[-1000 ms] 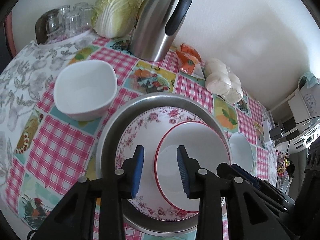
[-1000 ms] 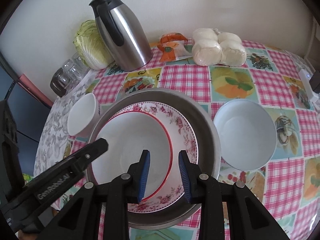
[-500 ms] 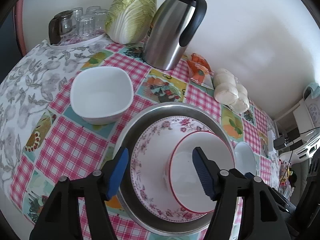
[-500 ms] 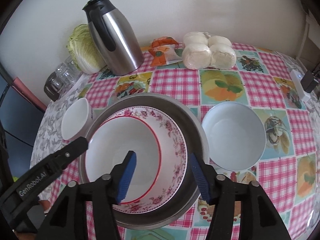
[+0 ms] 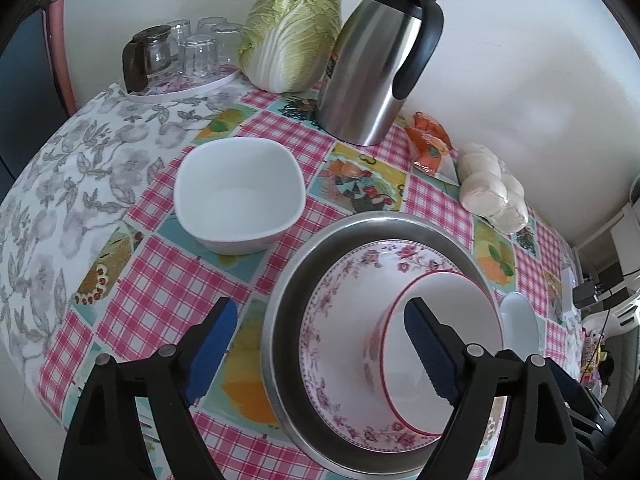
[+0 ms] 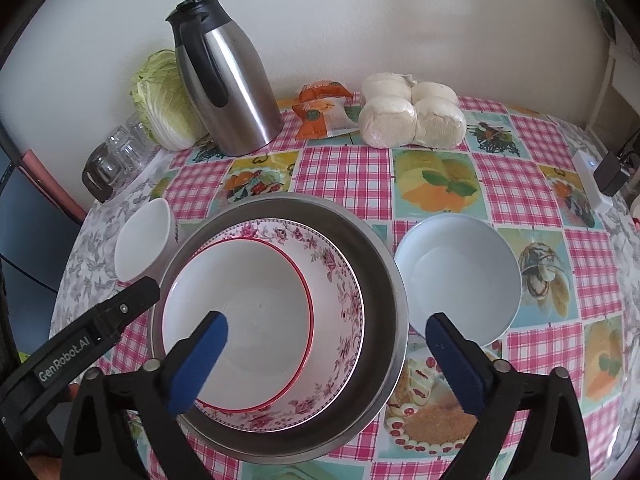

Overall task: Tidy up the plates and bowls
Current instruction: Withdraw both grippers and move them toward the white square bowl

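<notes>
Stack: a wide round stainless-steel basin (image 6: 384, 280) sits on the counter (image 6: 344, 168), which is covered in a pink-checked oilcloth with fruit pictures. Inside it lies a white plate with a pink floral rim (image 6: 340, 280), and in that plate rests a white bowl with a thin red rim line (image 6: 248, 300), pushed toward the basin's 9 o'clock side in the right wrist view.
Square bowl: a white rounded-square ceramic bowl (image 5: 240, 196) stands on the counter at 10 o'clock from the basin in the left wrist view, near it but apart.
Round bowl: a pale blue-white round bowl (image 6: 456, 276) stands just beside the basin at its 3 o'clock in the right wrist view.
Left hand-held gripper (image 5: 320, 344): jaws spread wide, having just been opening; one blue pad hangs over the counter outside the basin, the other over the red-rimmed bowl, neither pressing on anything.
Right hand-held gripper (image 6: 328, 360): jaws wide apart, having just been opening; one pad is over the red-rimmed bowl, the other over the gap between basin and round bowl, gripping nothing.
Back of counter: a brushed-steel thermos jug with black handle (image 6: 228, 92) at 12 o'clock, a pale green napa cabbage (image 5: 292, 32) beside it, upturned clear glasses on a white tray (image 5: 192, 52), an orange snack packet (image 6: 320, 112), and white buns wrapped in clear plastic (image 6: 412, 116).
</notes>
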`<state>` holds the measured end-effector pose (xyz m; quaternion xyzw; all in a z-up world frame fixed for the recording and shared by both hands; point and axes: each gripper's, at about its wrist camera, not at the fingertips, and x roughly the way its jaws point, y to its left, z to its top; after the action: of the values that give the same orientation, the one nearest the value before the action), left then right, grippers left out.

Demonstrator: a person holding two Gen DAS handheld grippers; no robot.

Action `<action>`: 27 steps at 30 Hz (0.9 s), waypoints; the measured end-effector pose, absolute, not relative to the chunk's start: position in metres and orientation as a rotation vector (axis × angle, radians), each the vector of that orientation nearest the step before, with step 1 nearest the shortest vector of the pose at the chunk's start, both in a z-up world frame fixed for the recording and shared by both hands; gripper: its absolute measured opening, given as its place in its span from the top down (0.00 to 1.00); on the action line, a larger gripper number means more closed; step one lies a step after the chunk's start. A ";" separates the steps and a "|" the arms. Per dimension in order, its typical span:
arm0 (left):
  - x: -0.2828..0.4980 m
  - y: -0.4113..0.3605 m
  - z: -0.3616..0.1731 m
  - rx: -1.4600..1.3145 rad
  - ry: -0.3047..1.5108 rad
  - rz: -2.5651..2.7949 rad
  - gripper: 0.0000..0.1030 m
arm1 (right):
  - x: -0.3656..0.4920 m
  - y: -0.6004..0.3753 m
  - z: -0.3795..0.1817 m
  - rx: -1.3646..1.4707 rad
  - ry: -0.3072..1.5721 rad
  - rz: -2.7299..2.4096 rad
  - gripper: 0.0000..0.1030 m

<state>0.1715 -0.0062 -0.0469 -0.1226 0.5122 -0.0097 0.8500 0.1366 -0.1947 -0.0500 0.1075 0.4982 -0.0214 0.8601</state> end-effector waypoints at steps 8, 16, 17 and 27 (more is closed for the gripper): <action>0.172 0.002 -0.048 -0.236 1.051 0.046 0.05 | 0.136 -0.190 -0.047 0.205 1.029 -0.043 0.00; 0.172 0.021 -0.044 -0.229 1.013 0.128 0.02 | 0.132 -0.184 -0.038 0.228 0.992 -0.013 0.00; 0.173 0.025 -0.044 -0.235 1.011 0.136 0.02 | 0.131 -0.183 -0.036 0.236 0.983 -0.012 0.00; 0.177 0.046 -0.039 -0.256 0.980 0.165 0.02 | 0.128 -0.173 -0.023 0.221 0.918 -0.050 0.00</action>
<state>0.1771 0.0461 -0.0390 -0.1223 0.4690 0.0791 0.8711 0.1279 -0.1731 -0.0227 0.1065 0.4423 -0.0243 0.8902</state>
